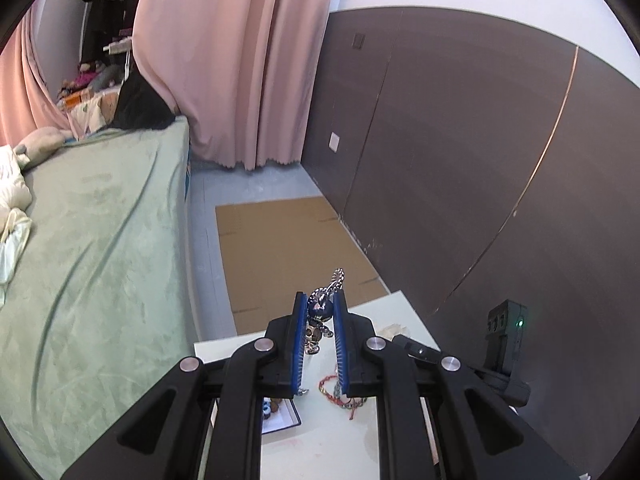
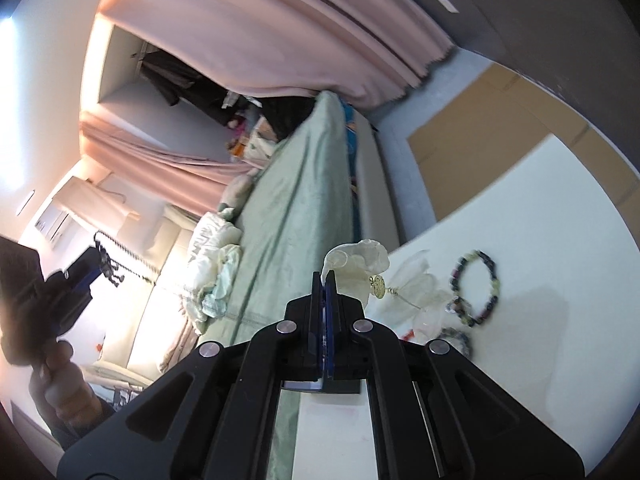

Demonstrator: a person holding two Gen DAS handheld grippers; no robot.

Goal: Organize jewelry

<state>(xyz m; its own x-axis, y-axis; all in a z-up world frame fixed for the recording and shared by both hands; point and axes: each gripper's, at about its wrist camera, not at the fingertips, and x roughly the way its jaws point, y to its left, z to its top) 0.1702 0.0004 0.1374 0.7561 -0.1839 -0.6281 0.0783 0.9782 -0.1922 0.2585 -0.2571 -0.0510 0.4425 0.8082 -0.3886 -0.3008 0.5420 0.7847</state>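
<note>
Chain and pouch held above the worktop.
A beaded chain point(image 1: 320, 312) is pinched in the left gripper point(image 1: 320, 300) jaws; the right gripper point(image 2: 324, 280) jaws are closed on a white pouch point(image 2: 358, 266). Bracelets point(image 2: 476, 288) lie on the worktop point(image 2: 540, 360).

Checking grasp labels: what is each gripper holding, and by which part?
Left gripper pinches a beaded metal charm chain near its upper end. Right gripper is shut on the edge of a white sheer pouch.
</note>
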